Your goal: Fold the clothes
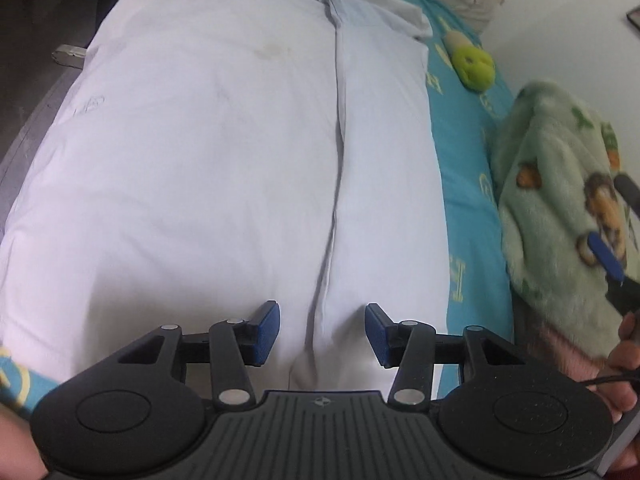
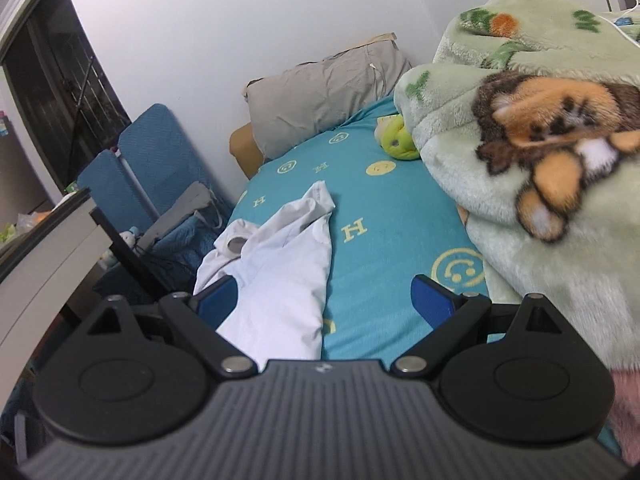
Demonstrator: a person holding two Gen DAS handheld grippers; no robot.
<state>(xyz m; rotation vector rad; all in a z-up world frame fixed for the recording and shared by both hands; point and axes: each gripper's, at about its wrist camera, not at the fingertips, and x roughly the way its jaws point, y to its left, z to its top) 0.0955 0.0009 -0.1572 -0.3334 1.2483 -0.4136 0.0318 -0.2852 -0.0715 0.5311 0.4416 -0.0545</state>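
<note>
Your left tongs (image 1: 322, 330) hang spread and empty over the white shirt (image 1: 224, 152), which fills the frame's centre on the bed (image 1: 460, 184). Your right tongs (image 2: 324, 300) are spread too, blanket (image 2: 540, 160) at right.

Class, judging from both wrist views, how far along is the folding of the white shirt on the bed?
Done: the white shirt lies spread flat on the teal bedsheet, placket up, one sleeve tucked in near the collar.
In hand: nothing; the left hand-held gripper is open over the hem, and the right hand-held gripper is open too.
Left: the body shows no folds yet.
</note>
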